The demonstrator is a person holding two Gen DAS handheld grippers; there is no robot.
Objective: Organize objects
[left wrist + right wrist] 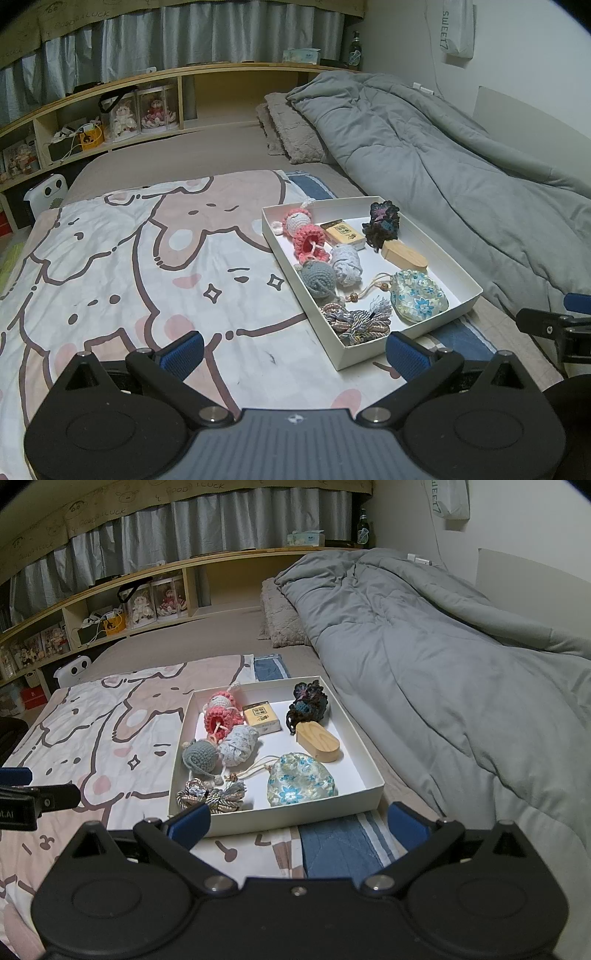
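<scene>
Left wrist view takes in a bed with a grey quilt (424,155) bunched along the wall side and a cartoon-print blanket (129,258) in pink and white spread over the near half. On that blanket's right edge, overlapping a blue-striped cloth (340,845), sits a shallow white cardboard box (373,790), open-topped and roughly square.

Inside it, from biggest down: a pink-and-white crocheted doll (221,716) lies at the far left corner; a drawstring pouch (301,780) of pale green brocade with blue flowers rests near the front wall, its beige cord trailing left; a plain wooden block with rounded ends (318,743) lies just behind the pouch; a dark crocheted flower piece (308,701) touches the block's far end. A grey crocheted ball (201,757) leans against a pale lace bundle (238,746), a tan printed pack (261,717) sits mid-box, and a knot of silvery cord with a tassel (214,794) fills the front left corner.

Both tools hover short of the box, empty: the left gripper (293,350) and the right gripper (299,821) each have their blue-padded jaws spread wide.
</scene>
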